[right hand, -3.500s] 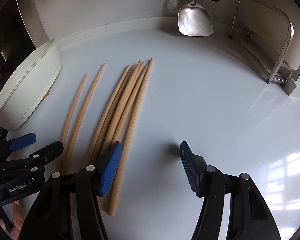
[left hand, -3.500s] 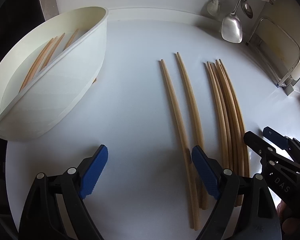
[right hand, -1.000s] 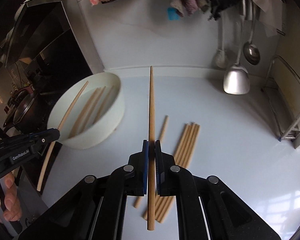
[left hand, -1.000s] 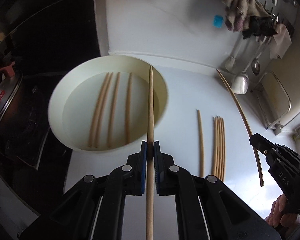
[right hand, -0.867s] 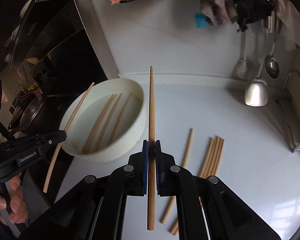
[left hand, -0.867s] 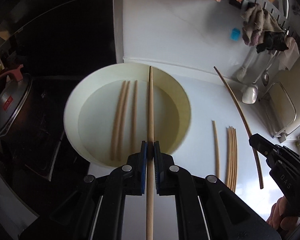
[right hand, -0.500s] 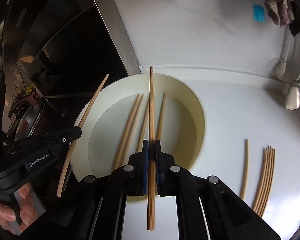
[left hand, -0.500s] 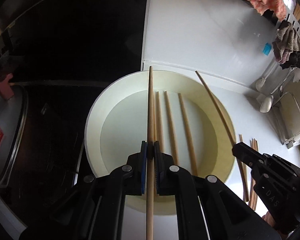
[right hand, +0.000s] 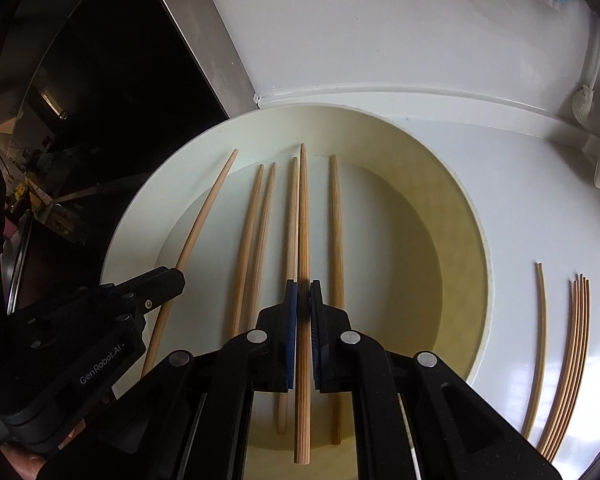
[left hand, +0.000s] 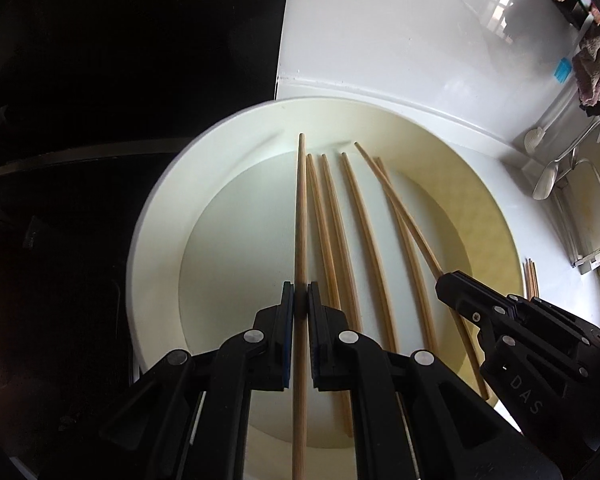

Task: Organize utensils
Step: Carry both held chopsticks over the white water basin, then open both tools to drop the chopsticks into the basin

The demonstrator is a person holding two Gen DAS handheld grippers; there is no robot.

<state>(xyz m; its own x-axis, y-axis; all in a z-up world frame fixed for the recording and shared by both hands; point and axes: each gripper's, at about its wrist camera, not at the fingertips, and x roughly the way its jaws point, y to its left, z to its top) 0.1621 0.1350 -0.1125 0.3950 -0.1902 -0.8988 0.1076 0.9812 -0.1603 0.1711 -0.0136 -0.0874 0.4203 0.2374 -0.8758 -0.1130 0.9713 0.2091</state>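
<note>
My left gripper (left hand: pixel 301 307) is clamped tight on one smooth, round wooden chopstick (left hand: pixel 300 216), blue ribbed pads pressing its shaft from both sides, and my right gripper (right hand: pixel 303 312) is pinched the same way on a second chopstick (right hand: pixel 302 240) whose fine lengthwise grain shows clearly. Both sticks point down over the landmark here, a wide, round, cream plastic basin (left hand: pixel 156 216) with a glossy sloping wall and a flat pale floor. On that floor, under my held sticks, four loose chopsticks (right hand: pixel 256 240) lie roughly parallel, thin and tapering toward their far tips. To the right of the basin, on the glossy white counter (right hand: pixel 512 184), one single stick (right hand: pixel 538 344) lies beside a tight bundle of chopsticks (right hand: pixel 572 360). Beyond the basin's far rim rises a smooth white wall, with a pale rounded ladle (left hand: pixel 545 184) hanging off to the right.
</note>
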